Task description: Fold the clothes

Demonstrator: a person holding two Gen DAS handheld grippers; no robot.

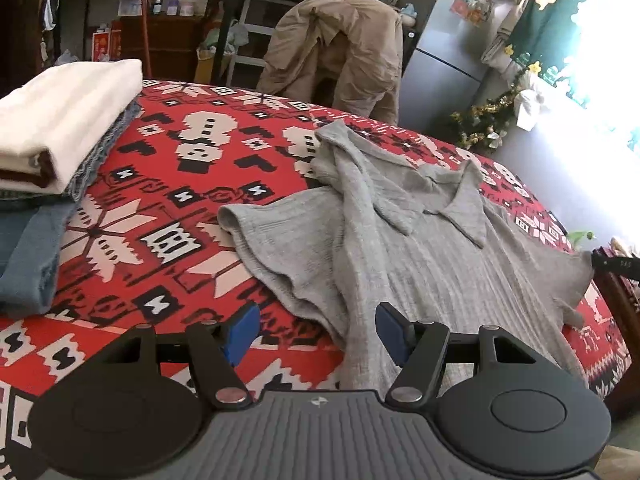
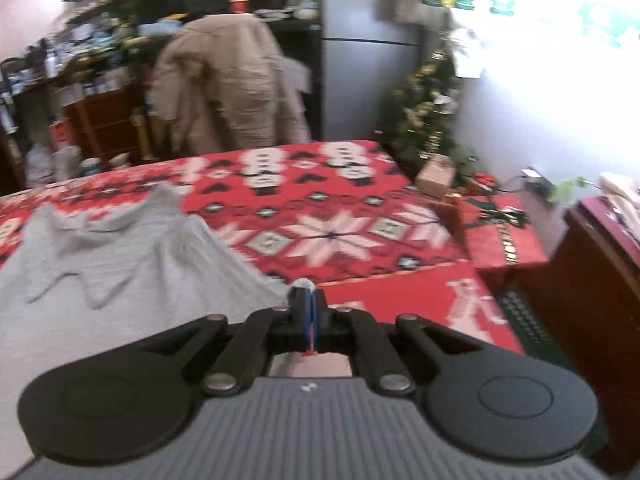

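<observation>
Right gripper (image 2: 305, 294): fingers pinching grey shirt (image 1: 420, 240) edge, apparently thin bite | left gripper (image 1: 316, 330): fingers spread, empty | risk: fabric slips free at 3 o'clock pull

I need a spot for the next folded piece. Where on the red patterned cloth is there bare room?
Bare cloth lies between the folded stack and the grey shirt, and beyond the shirt toward the beige jacket. In the right wrist view, the red cloth right of the shirt is bare too. The left edge is crowded.
</observation>
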